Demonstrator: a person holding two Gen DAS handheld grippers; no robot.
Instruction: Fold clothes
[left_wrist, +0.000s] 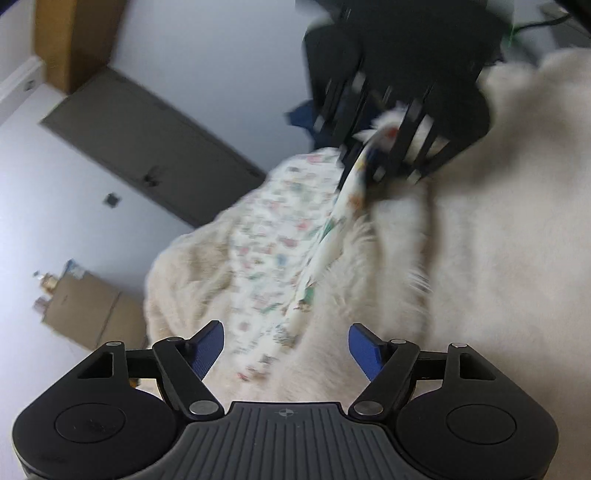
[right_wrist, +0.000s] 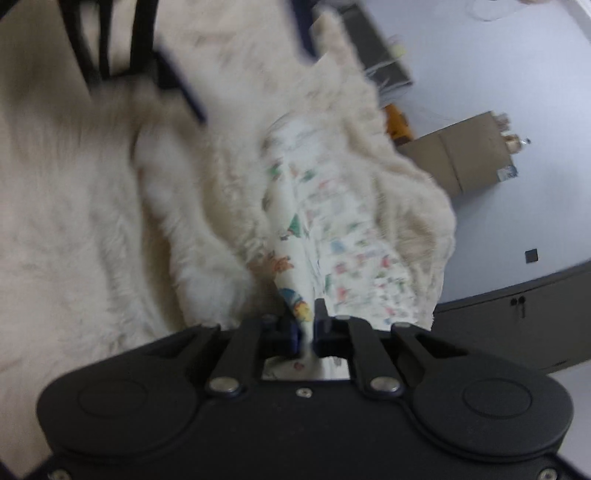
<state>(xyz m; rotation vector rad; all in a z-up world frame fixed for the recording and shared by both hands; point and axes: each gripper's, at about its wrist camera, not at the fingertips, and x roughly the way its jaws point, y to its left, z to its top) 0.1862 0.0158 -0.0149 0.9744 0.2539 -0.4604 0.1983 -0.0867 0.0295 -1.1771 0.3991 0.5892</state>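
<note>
The right gripper (right_wrist: 308, 317) has its jaws clamped on a raised ridge of the printed cloth (right_wrist: 351, 266) — the fold runs straight out from between the jaws, and the rest of the garment spreads ahead and to their right over the furry white blanket (right_wrist: 74, 221). In the left wrist view the same right gripper (left_wrist: 373, 173) shows far ahead and to the right, with the pinched ridge stretching back from it toward the left jaws.

The left gripper (left_wrist: 286, 345) stands wide open and holds nothing. The near end of the cloth (left_wrist: 266, 258) lies just ahead of its jaws, reaching into the gap between the blue pads (left_wrist: 364, 345) without touching them, as far as the blur allows.

The step in hand looks like taking a second hold so the garment can be lifted or laid over. To do it well, the left jaws should come down around the near end of that same ridge — cloth only, not the long pile beneath. Close fully before either hand pulls. The right hand should keep light tension so the ridge stays proud and easy to catch. The main risk is nipping blanket fur along with the cloth.
</note>
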